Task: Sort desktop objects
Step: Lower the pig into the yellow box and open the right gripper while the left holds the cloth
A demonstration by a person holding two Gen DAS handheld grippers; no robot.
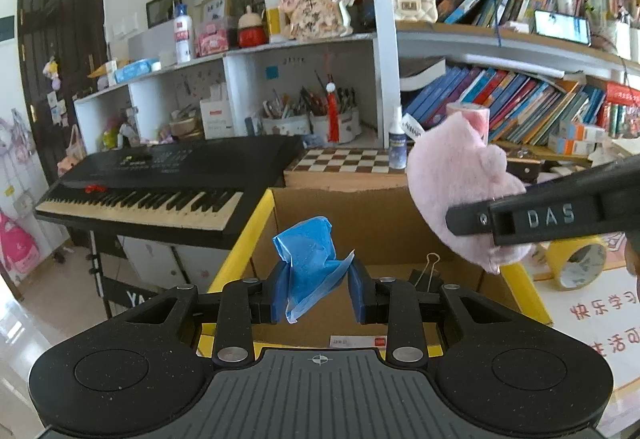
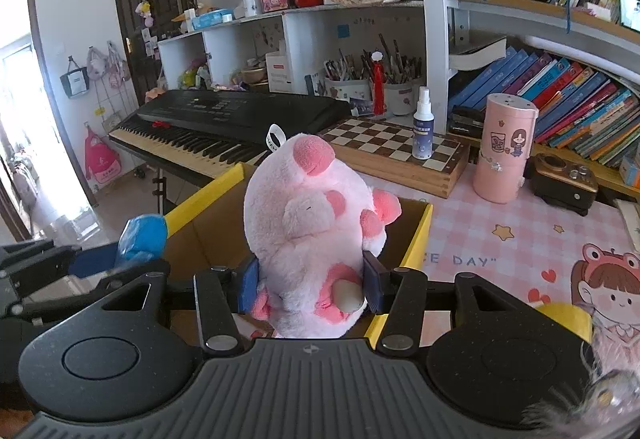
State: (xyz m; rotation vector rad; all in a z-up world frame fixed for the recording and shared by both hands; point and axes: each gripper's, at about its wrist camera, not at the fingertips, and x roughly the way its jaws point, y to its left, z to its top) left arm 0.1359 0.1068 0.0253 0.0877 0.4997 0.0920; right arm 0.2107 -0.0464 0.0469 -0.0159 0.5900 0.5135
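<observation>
Hanging above the open cardboard box (image 1: 360, 227), the crumpled blue wrapper (image 1: 310, 259) sits between the blue pads of the left tongs (image 1: 318, 293). Left tongs: nearly together; the left pad presses the wrapper, while a gap shows at the right pad. The wrapper is thin, creased film, bunched at the top and tapering to a loose corner below; its long axis runs roughly upright, top end toward the box's far wall.

Right tongs (image 2: 312, 289): clamped on the pink plush pig (image 2: 308, 235) at its lower body, one pad on each flank. The pig is pale pink with darker pink snout, ears and feet, and a white loop tag (image 2: 275, 137) at its top. Its long axis stands near upright, tilted slightly left in the right wrist view, snout end uppermost. It hangs over the right side of the same box, whose rims carry yellow tape.

Inside the box lies a black binder clip (image 1: 426, 273). On the desk (image 2: 520, 235) just right of the box stands a yellow tape roll (image 1: 576, 263). Behind the box rests a chessboard (image 2: 396, 143) with a spray bottle (image 2: 423, 123) on it.
</observation>
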